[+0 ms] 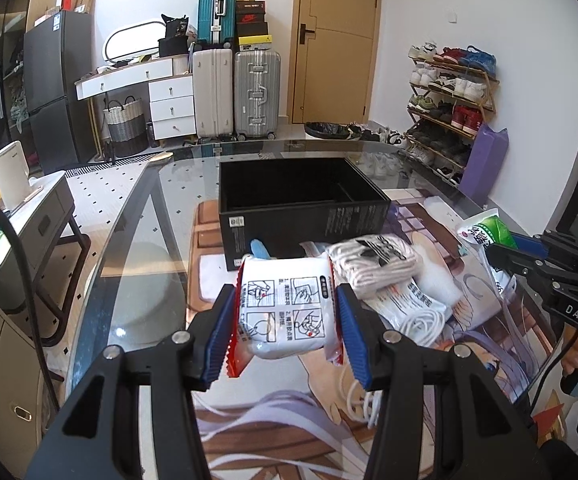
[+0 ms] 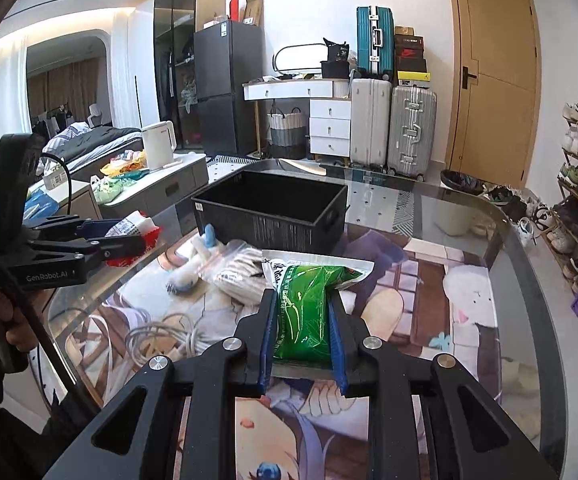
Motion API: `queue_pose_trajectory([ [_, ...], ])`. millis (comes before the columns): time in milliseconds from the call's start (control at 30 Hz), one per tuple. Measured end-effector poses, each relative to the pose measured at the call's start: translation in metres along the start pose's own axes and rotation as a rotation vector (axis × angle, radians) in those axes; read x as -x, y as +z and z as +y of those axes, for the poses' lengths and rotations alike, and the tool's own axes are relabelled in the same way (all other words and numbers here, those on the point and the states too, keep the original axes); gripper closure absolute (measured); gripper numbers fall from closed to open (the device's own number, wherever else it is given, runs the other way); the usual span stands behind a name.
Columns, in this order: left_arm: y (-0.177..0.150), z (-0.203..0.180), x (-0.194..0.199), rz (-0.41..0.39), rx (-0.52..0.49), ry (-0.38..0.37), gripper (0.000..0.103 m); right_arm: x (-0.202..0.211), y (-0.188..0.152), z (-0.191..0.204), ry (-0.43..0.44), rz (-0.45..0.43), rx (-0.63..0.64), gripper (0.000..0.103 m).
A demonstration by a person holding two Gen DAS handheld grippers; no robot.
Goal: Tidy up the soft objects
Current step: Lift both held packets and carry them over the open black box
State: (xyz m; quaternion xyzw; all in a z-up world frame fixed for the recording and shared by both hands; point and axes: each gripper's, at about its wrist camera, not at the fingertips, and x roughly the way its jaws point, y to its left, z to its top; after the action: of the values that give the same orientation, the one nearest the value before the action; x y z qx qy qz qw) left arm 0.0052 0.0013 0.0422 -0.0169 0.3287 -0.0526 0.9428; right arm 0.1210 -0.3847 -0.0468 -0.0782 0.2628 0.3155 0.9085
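Note:
My left gripper (image 1: 287, 300) is shut on a white packet with red edges (image 1: 287, 308) and holds it above the printed mat, in front of the black box (image 1: 305, 216). It also shows in the right wrist view (image 2: 129, 236) at the left. My right gripper (image 2: 303, 304) is shut on a green and white pouch (image 2: 309, 308), held above the mat; this pouch shows in the left wrist view (image 1: 485, 232) at the right. A bagged striped cloth (image 1: 373, 260) and a white and blue soft item (image 2: 193, 268) lie on the mat near the box.
The glass table (image 2: 469, 216) carries a printed mat (image 2: 429, 280). A coiled white cable (image 2: 161, 336) lies on the mat at the left. A purple bag (image 1: 483, 164) stands by the shoe rack (image 1: 449, 96) beyond the table's far right edge. Suitcases (image 1: 233, 92) stand at the back wall.

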Motion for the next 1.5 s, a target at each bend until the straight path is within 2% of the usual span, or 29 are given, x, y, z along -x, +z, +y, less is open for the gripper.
queue_pose_trajectory([
  [900,0.045,0.006,-0.024,-0.054,0.018,0.030,0.054,-0.014,0.054,-0.015,0.054,-0.106,-0.044,0.080],
  [1500,0.076,0.008,-0.048,-0.078,0.017,0.031,0.054,-0.041,0.086,-0.020,0.069,-0.125,-0.015,0.080],
])
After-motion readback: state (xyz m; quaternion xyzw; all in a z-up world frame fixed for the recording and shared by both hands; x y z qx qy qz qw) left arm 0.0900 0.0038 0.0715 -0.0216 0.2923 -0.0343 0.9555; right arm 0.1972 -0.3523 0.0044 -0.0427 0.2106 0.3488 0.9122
